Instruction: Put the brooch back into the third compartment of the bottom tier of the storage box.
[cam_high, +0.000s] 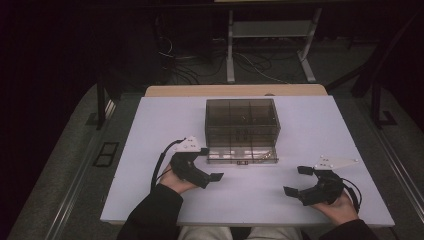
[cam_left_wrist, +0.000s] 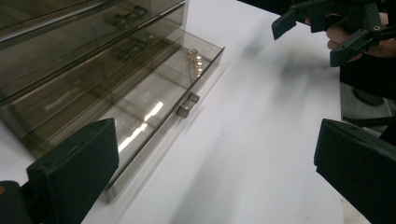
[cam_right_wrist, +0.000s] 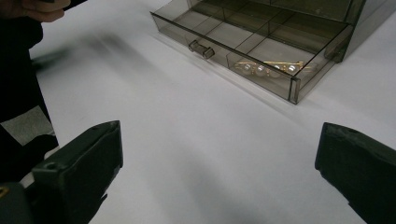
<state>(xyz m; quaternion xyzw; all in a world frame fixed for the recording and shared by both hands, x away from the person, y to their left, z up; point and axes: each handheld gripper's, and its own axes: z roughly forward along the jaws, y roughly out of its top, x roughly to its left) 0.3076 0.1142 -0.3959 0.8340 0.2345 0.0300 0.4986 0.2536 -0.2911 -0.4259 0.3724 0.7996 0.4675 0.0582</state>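
A smoky see-through drawer box (cam_high: 242, 120) stands at the middle of the white table (cam_high: 150, 145). Its bottom drawer (cam_high: 243, 155) (cam_left_wrist: 154, 100) (cam_right_wrist: 261, 44) is pulled out toward me, with a small knob (cam_left_wrist: 187, 104) (cam_right_wrist: 201, 49) on the front. In the drawer's right compartment lies a gold clip with pearls (cam_left_wrist: 195, 59) (cam_right_wrist: 268, 68). My left gripper (cam_high: 210, 164) (cam_left_wrist: 215, 177) hangs open just left of the drawer's front, holding nothing. To the drawer's front right, my right gripper (cam_high: 298, 181) (cam_right_wrist: 219, 168) also stands open with nothing between its jaws, and it appears in the left gripper view (cam_left_wrist: 327, 25) too.
A wooden strip (cam_high: 235, 90) borders the table's far edge. Beyond it are desk legs (cam_high: 230, 50) and loose cables (cam_high: 200, 65) on the floor. A dark metal frame (cam_high: 102, 105) stands by the table's left side.
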